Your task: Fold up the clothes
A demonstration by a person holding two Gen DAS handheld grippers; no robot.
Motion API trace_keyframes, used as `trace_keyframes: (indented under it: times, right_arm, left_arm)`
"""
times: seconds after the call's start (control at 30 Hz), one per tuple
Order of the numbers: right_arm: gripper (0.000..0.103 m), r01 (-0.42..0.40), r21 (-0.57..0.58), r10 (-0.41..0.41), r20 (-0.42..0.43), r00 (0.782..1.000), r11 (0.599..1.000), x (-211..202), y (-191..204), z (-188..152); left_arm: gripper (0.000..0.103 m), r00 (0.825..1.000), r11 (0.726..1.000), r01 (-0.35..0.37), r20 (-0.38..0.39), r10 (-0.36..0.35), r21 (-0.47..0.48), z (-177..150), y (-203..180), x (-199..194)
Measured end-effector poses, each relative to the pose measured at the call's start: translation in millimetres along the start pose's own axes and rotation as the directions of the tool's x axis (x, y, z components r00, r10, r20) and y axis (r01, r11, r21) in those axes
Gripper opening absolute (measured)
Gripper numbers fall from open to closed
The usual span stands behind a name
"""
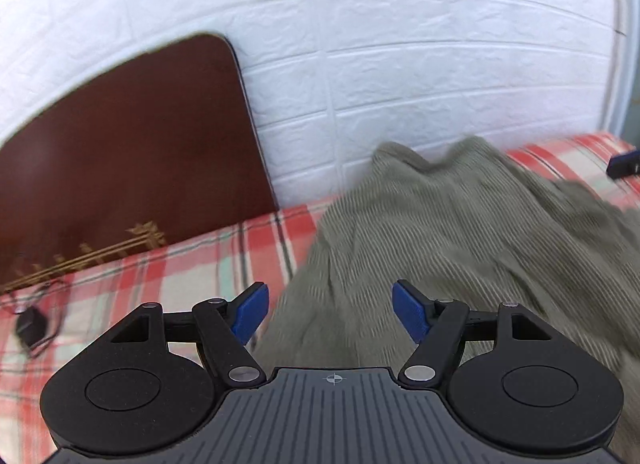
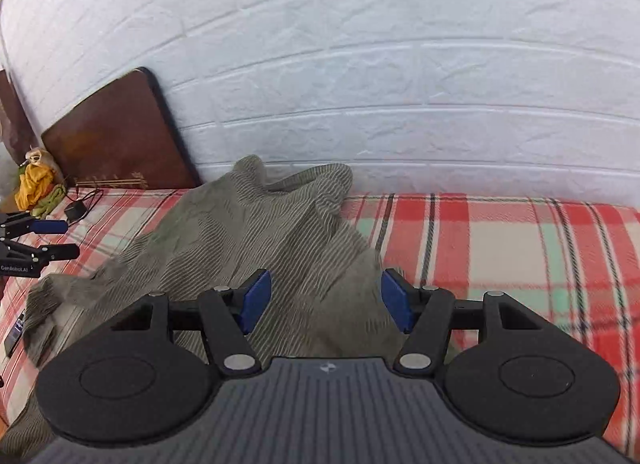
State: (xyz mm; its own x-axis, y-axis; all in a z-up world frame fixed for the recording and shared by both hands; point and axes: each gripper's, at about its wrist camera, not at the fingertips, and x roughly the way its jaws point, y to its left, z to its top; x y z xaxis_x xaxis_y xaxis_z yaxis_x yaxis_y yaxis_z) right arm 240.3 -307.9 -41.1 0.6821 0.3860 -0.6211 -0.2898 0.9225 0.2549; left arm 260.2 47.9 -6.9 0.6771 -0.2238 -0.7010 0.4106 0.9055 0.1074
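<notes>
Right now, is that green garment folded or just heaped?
Heaped: the green garment lies rumpled on the plaid bedcover, one edge against the wall.

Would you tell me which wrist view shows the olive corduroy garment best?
The right wrist view: the olive corduroy garment shows sharply there, bunched against the white wall, most of its outline visible on the plaid bedcover. The left wrist view shows only a blurred part, cut off at the right edge.

You're in a home bedroom: a bed (image 2: 500,232) with a plaid sheet, a wooden headboard (image 1: 132,152), and a white brick-pattern wall (image 2: 360,64)
</notes>
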Motion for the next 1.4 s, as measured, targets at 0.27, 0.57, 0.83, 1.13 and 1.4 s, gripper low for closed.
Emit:
trace_keyframes:
  times: [0.27,0.57,0.83,1.13,1.4]
  right_arm:
    - [0.064,-0.025,0.003,0.026,-0.097,0.995,1.0,82,-37,16]
    - [0.008,-0.087,0.045,0.092,-0.126,0.988,0.995,78,-56,10]
    - [0.007,0.144,0.127,-0.121,-0.172,0.978,0.981,66,-81,9]
    - [0.029,0.122,0.059,-0.118,-0.071,0.99,0.991,42,-58,33]
    - [0.055,0.053,-0.107,-0.058,-0.041,0.997,0.993,92,0,62]
  left_arm:
    - [0.079,0.993,0.999,0.035,-0.111,-0.033,0.018,28,3,108]
    - [0.009,0.982,0.995,0.076,-0.17,-0.086,-0.064,22,-1,138]
    - [0.005,0.981,0.998,0.054,-0.185,-0.062,-0.045,24,-6,132]
    - [0.061,0.995,1.0,-0.006,-0.103,0.003,-0.028,44,11,99]
    - [0.073,0.991,0.991,0.132,-0.023,-0.132,-0.02,99,-33,124]
